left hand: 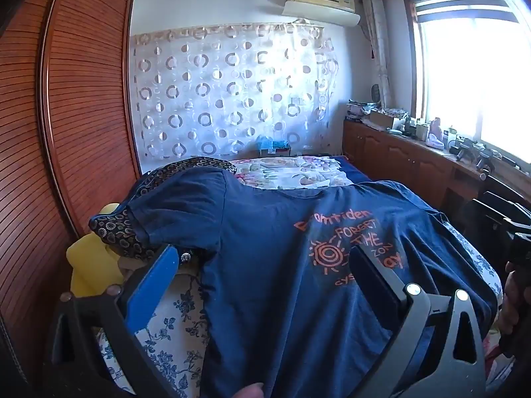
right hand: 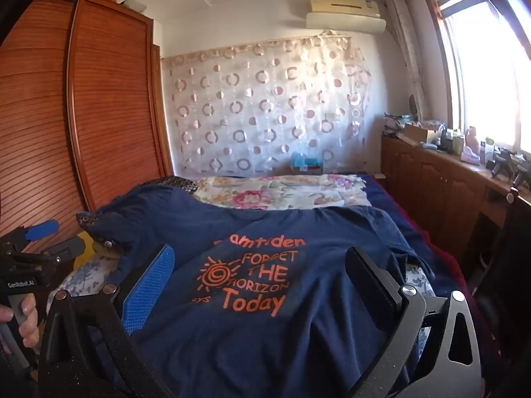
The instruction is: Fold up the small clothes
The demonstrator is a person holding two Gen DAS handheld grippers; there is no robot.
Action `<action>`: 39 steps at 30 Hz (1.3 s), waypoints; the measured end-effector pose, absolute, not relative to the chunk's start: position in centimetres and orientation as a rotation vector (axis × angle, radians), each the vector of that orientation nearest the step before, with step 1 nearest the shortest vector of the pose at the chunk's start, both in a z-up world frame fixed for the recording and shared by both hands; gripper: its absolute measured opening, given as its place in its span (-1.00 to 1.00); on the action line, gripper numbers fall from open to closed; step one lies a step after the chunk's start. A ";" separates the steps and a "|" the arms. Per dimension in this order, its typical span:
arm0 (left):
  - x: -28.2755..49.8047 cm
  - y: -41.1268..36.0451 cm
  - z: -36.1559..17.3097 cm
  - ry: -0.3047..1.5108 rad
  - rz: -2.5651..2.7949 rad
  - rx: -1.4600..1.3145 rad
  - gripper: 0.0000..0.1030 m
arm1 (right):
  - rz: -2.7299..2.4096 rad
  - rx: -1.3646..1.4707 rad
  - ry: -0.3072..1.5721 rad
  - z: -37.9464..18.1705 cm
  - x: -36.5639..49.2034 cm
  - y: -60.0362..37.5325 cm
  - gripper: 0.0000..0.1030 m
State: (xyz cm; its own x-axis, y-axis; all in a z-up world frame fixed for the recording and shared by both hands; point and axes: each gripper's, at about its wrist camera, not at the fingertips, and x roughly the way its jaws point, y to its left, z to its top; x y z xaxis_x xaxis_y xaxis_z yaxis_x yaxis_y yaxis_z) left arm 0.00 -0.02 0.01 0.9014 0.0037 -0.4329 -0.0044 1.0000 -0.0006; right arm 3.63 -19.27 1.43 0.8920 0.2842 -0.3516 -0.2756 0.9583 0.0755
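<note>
Right wrist view: you are holding both the right gripper point(right hand: 262, 282) and left gripper point(left hand: 262, 278) spread wide, gripping nothing, above the navy T-shirt point(right hand: 298, 331) lying flat across the bed's point(right hand: 415, 275) near end. Pinching only one layer risks bunching the fold.

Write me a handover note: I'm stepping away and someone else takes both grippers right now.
Left gripper: jaws wide open, holding nothing, over the shirt's left half.
Right gripper: jaws wide open, holding nothing, over the orange print.
Navy T-shirt: spread flat on the bed, print side up, collar away from you, both sleeves out; left sleeve lies on a dark patterned garment.
Done: shirt laid out.
Left: every fold; no fold shows yet.
</note>
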 end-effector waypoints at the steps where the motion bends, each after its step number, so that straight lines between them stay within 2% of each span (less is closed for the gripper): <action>1: 0.0 0.0 0.0 0.448 0.003 -0.004 1.00 | 0.290 0.024 0.367 1.4 3.6 -19.3 1.00; 39: -0.2 0.7 0.4 0.427 0.022 -0.020 1.00 | 0.290 0.017 0.369 1.5 3.5 -18.9 1.00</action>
State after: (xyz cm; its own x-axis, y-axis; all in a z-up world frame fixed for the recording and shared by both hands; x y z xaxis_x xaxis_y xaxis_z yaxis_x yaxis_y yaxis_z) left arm -0.21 0.74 0.39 0.9101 0.0175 -0.4140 -0.0261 0.9995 -0.0150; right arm 3.51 -18.85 1.54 0.8921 0.2821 -0.3529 -0.2760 0.9587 0.0687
